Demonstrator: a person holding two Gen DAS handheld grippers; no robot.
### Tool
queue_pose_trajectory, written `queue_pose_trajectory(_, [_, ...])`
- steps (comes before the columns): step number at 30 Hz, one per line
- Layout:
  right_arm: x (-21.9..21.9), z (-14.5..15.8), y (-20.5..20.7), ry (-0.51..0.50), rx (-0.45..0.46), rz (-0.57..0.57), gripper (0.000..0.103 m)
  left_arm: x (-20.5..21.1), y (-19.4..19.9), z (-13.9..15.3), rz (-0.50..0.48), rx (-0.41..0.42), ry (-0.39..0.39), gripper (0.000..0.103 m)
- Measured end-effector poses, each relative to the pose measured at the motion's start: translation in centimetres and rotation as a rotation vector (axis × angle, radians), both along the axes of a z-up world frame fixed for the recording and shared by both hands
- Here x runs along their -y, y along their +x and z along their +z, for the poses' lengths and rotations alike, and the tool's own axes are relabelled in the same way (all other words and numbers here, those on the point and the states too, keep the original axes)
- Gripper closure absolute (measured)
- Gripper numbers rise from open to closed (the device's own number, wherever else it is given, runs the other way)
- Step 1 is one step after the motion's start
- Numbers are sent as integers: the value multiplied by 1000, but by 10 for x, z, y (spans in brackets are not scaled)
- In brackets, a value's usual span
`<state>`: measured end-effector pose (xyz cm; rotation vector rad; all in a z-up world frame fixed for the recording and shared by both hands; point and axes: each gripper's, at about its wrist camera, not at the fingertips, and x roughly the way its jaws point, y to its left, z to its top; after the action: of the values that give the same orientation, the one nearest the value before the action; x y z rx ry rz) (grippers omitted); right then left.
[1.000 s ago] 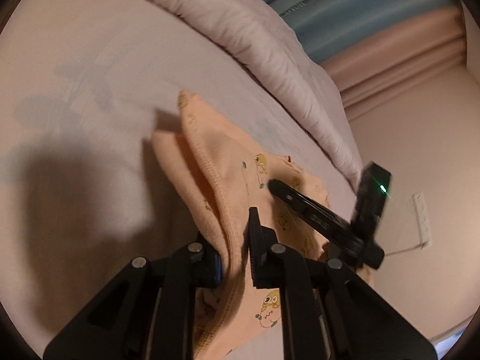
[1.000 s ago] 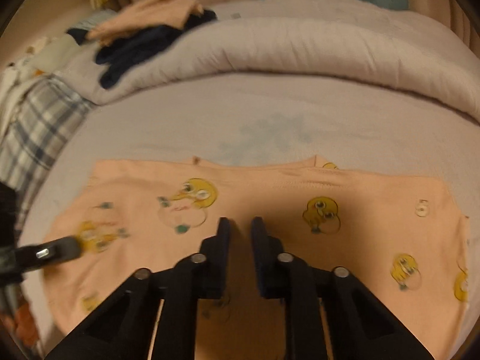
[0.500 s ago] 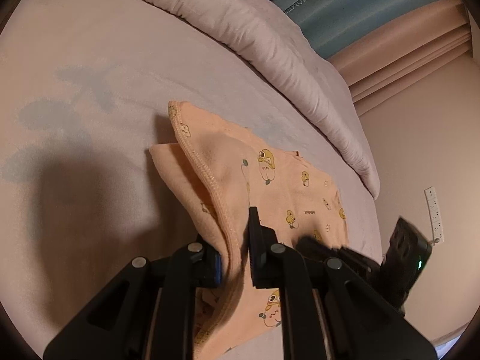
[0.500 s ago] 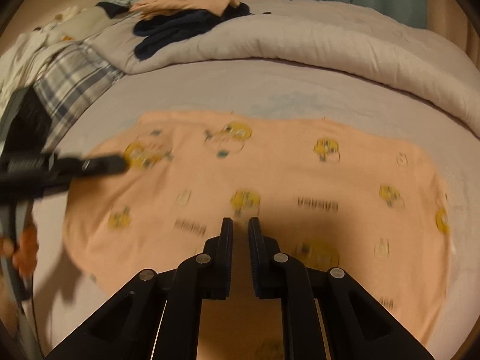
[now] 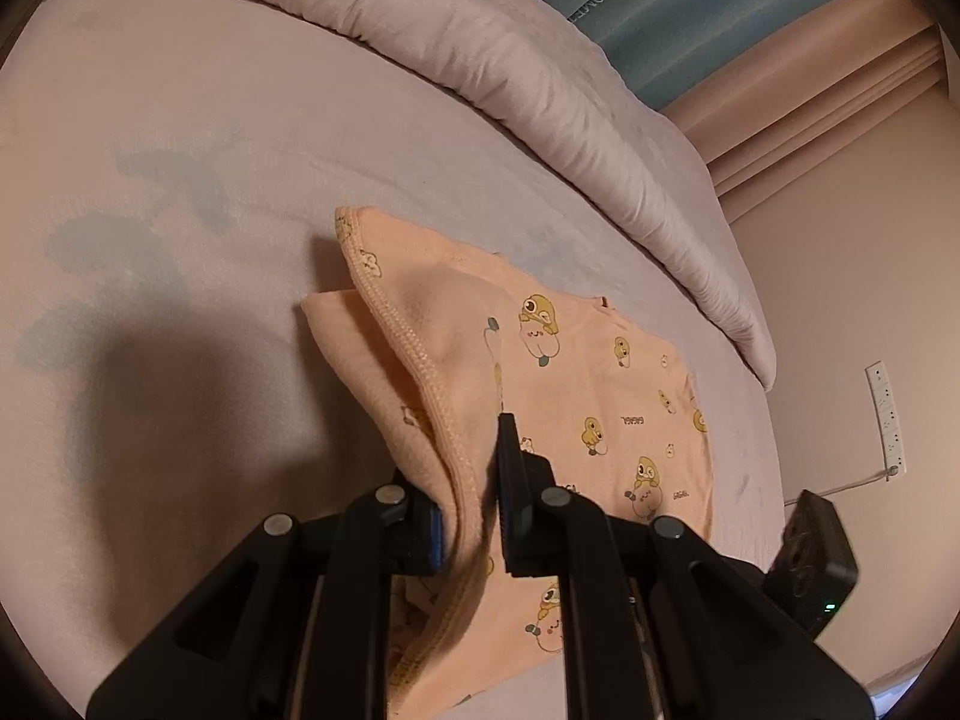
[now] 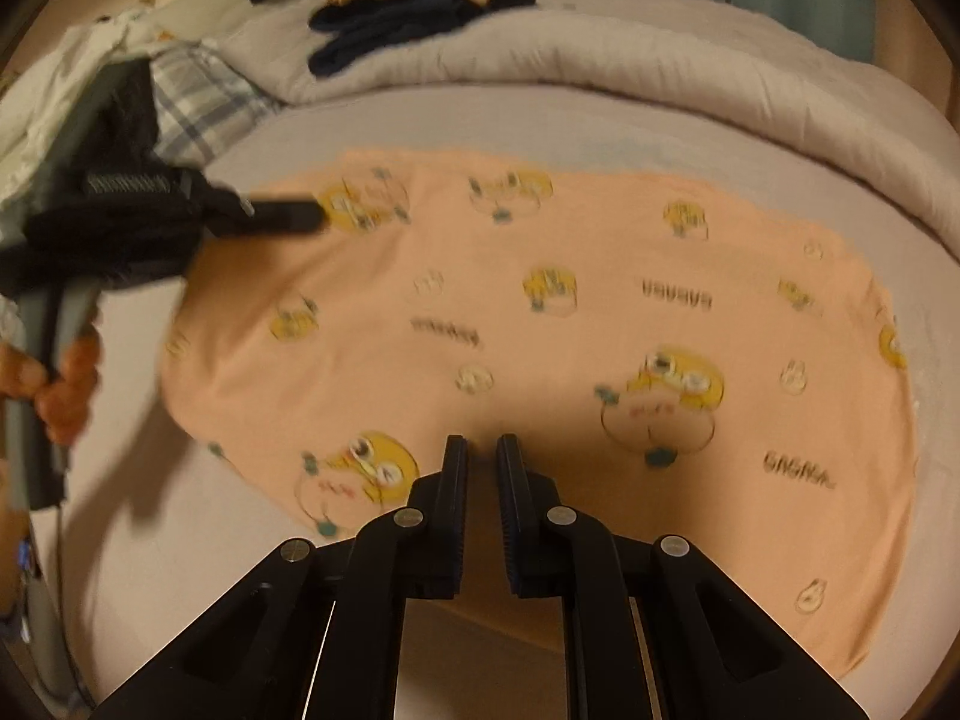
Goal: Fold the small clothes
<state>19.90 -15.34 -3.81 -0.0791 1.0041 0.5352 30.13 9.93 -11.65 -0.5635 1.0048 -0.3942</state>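
Since a second ago the right tool (image 6: 481, 459) has pulled back, nearly closed, seemingly empty. Left tool (image 5: 474, 492) grips the peach garment (image 5: 576, 384) hem, lifted off the bed (image 5: 180, 120); first fold begun, remainder unfolded.

A home bedroom — bed (image 5: 180, 120), rolled duvet (image 5: 540, 96), curtains (image 5: 720, 18)

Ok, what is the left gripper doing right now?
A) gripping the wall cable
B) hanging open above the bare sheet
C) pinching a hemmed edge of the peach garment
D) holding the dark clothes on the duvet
C: the left gripper has its fingers closed on a raised, stitched edge of the peach garment.
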Motion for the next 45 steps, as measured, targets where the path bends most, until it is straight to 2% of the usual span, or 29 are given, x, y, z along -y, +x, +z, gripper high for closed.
queue_pose_trajectory(13, [1, 4, -9, 18, -36, 2, 90, 3, 0, 3, -7, 8, 26, 92])
queue_pose_trajectory(21, [5, 24, 4, 128, 55, -84, 90, 7, -1, 6, -6, 14, 30, 92])
queue_pose_trajectory(24, [-2, 20, 11, 124, 53, -92, 90, 8, -1, 6, -4, 13, 33, 92])
queue_pose_trajectory(27, [-15, 2, 14, 61, -33, -60, 90, 9, -2, 7, 1, 9, 28, 92])
queue_pose_trajectory(29, [-15, 3, 11, 64, -16, -53, 90, 11, -1, 8, 1, 6, 26, 92])
queue_pose_trajectory(33, [7, 11, 21, 208, -52, -108, 87, 18, 0, 16, -21, 16, 17, 93])
queue_pose_trajectory(36, [26, 8, 33, 288, -89, -197, 85, 30, 1, 25, -54, 38, 19, 93])
queue_pose_trajectory(41, [61, -10, 54, 602, -216, -292, 85, 53, 4, 36, -105, 60, 36, 92])
queue_pose_trajectory(43, [65, -15, 55, 691, -253, -303, 83, 65, 6, 38, -128, 65, 51, 90])
queue_pose_trajectory(45, [72, -21, 56, 790, -282, -313, 65, 80, 9, 40, -155, 72, 82, 90])
